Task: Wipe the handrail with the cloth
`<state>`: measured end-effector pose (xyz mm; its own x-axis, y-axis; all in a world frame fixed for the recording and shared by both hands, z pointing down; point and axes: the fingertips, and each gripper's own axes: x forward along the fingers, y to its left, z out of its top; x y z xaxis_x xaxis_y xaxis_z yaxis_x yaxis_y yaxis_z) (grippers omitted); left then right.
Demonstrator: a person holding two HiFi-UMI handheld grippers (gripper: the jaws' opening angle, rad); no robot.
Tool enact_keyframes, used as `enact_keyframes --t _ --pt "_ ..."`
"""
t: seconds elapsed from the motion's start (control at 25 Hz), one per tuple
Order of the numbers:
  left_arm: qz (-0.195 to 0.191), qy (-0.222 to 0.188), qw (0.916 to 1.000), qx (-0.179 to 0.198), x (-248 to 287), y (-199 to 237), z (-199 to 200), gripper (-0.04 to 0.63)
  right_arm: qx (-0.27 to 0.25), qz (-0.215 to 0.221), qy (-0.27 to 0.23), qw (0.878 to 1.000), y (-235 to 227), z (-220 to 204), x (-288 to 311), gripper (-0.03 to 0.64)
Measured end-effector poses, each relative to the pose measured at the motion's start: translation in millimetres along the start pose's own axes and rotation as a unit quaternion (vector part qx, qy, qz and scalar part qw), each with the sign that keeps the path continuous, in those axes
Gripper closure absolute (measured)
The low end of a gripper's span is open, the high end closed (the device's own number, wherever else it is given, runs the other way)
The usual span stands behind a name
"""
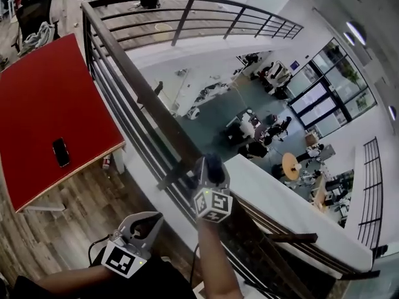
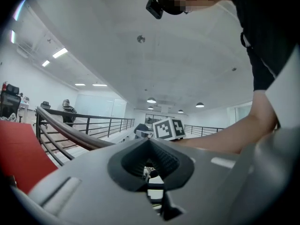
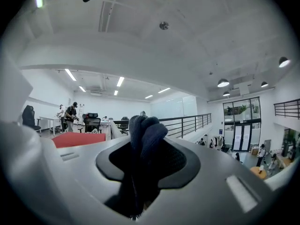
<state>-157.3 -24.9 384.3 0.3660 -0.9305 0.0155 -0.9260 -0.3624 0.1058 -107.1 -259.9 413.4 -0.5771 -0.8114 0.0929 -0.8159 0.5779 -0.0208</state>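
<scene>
A dark handrail (image 1: 146, 92) tops the black railing and runs from the upper left down to the lower right. My right gripper (image 1: 207, 178) is shut on a bunched dark blue cloth (image 1: 212, 166), which sits right over the rail's top. In the right gripper view the cloth (image 3: 146, 131) fills the space between the jaws of that gripper (image 3: 140, 161). My left gripper (image 1: 144, 224) hangs lower left, on the floor side of the railing, shut and empty. In its own view the left gripper (image 2: 151, 162) holds nothing, and the handrail (image 2: 70, 131) passes at the left.
A red table (image 1: 43, 111) with a black phone (image 1: 60, 152) stands left of the railing on a wood floor. Beyond the rail the atrium drops to a lower storey (image 1: 249, 123) with people and furniture. Office chairs (image 1: 34, 11) stand at the far left.
</scene>
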Motion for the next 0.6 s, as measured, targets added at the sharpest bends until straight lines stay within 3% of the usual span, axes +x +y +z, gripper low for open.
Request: enact_keyframes --t 0.16,0.6 --pt "0.005 0.003 0.9999 -0.009 -1 5 -5 0.598 0.0 -0.011 0.049 0.999 -15 -32 18 0.477" --pt "-0.005 0.002 1.0 -0.005 0 3 -3 0.598 -0.094 -0.026 0.109 0.989 -18 -52 11 0.477"
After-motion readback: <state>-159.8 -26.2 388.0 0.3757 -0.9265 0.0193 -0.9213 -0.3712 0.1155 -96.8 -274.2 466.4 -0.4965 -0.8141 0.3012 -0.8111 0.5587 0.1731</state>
